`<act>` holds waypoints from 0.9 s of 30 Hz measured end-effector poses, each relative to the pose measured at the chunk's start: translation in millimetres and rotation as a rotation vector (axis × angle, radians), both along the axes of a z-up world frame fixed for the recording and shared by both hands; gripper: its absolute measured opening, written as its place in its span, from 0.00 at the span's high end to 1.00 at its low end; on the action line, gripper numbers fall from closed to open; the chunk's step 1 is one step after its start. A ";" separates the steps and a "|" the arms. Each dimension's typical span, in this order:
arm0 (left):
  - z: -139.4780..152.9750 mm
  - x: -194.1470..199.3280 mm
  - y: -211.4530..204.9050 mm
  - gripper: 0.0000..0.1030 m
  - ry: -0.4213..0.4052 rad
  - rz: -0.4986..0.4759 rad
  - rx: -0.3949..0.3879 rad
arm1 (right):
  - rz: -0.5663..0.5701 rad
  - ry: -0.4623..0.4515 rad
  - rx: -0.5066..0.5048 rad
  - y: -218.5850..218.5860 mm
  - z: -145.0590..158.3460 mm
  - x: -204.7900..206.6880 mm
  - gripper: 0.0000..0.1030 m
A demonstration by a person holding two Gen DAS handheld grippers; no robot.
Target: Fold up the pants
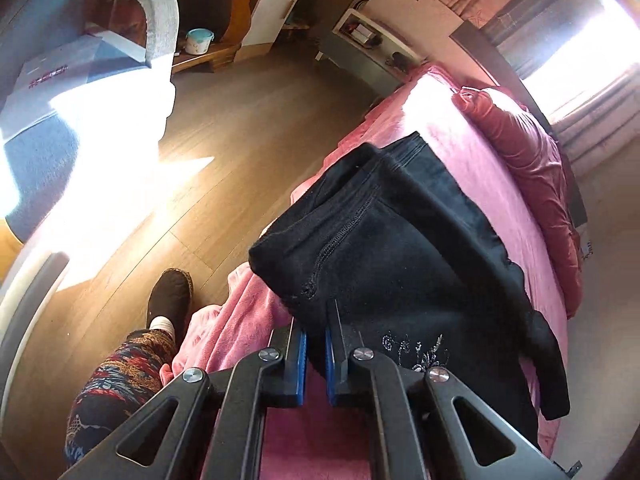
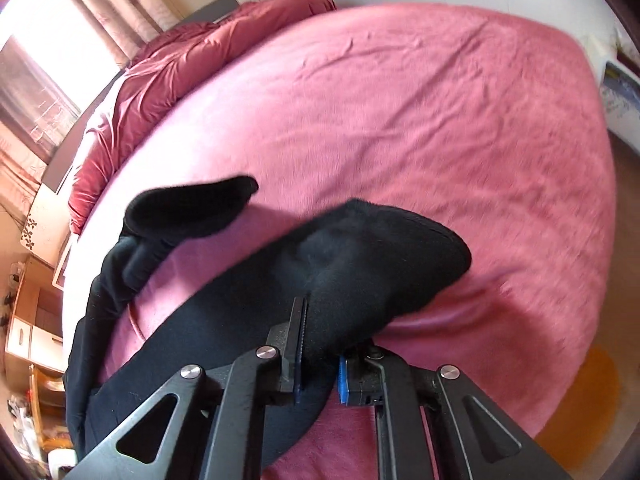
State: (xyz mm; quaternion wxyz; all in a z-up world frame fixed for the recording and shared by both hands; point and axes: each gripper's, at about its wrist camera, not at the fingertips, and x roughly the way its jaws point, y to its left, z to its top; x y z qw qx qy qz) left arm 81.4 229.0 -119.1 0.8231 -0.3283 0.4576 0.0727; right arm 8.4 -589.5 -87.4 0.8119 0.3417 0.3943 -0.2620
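Black pants (image 1: 404, 248) lie on a pink bed (image 1: 452, 132), partly lifted. In the left wrist view my left gripper (image 1: 316, 320) is shut on the pants' fabric near a seam, at the bed's near edge. A silver embroidered pattern (image 1: 416, 350) shows on the cloth beside it. In the right wrist view my right gripper (image 2: 320, 320) is shut on another part of the black pants (image 2: 352, 264) and holds it above the bedspread (image 2: 400, 120). A loose pant leg end (image 2: 192, 206) hangs in the air to the left.
A dark red duvet (image 2: 168, 60) is bunched at the head of the bed. The person's patterned leg (image 1: 116, 384) and dark slipper (image 1: 170, 300) stand on the wooden floor (image 1: 240, 128) left of the bed. A bedside shelf (image 1: 368, 36) and wooden furniture (image 1: 216, 0) stand further off.
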 end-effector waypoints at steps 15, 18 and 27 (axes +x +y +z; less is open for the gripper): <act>-31.7 -52.8 -27.0 0.88 0.265 -0.151 0.081 | -0.088 0.176 0.002 -35.8 -32.4 -46.1 0.89; -20.2 -48.0 -26.3 0.75 0.258 -0.168 0.121 | -0.104 0.169 0.010 -37.8 -25.9 -53.3 0.58; 35.1 -39.0 33.2 0.74 0.110 -0.063 0.107 | -0.086 0.141 -0.254 -7.1 46.2 -62.2 0.38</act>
